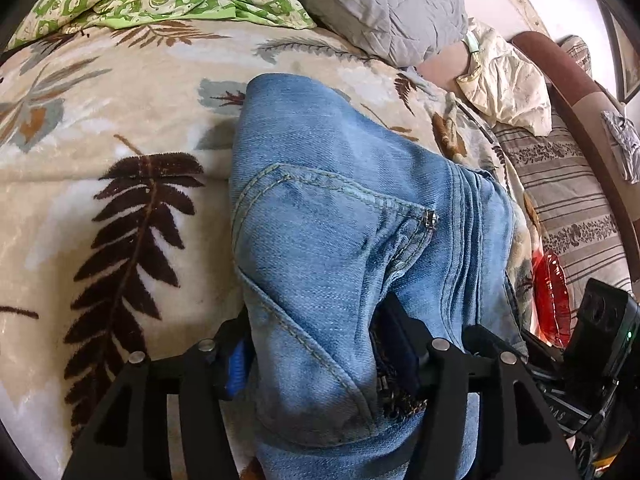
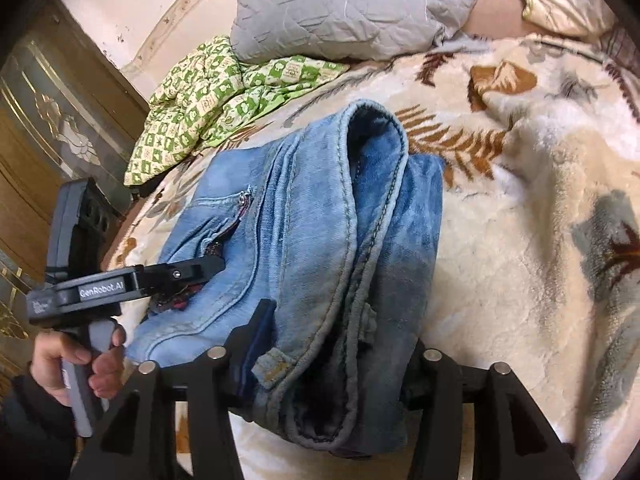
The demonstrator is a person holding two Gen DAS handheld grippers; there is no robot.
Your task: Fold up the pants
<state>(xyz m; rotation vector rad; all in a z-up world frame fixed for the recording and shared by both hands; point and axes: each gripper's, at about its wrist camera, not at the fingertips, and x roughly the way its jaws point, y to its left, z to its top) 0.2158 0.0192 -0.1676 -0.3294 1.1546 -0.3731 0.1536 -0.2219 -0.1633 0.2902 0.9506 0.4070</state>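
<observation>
Two handheld grippers grip a pair of blue jeans (image 1: 340,220) on a bed, the denim already doubled into a thick bundle that rests on a cream blanket (image 1: 120,140) printed with brown fern leaves. In the foreground of the left wrist view, the left gripper (image 1: 320,360) has its jaws pinched on the near end of the bundle, fabric bulging up between the two black fingers; a pocket seam and a small metal rivet show just beyond.

The right gripper (image 2: 328,364) likewise clamps the near edge of the jeans, its jaws closed on a thick stack of layers beside a belt loop. Both tools hold the same near end, side by side, and the bundle's long axis runs straight away from the jaws toward the pillows. Judging by that lie, the next fold would carry the gripped end forward over the far end, with neither hand clearly nearer.

The right wrist view alone shows the left tool from the side, held in the person's left hand (image 2: 80,360), plus the rolled hem opening at the far end. The left wrist view alone shows a red shiny object (image 1: 552,300) at the bed's edge.

Beyond lie a green checked cloth (image 2: 208,104) and a grey quilted pillow (image 2: 352,4).
</observation>
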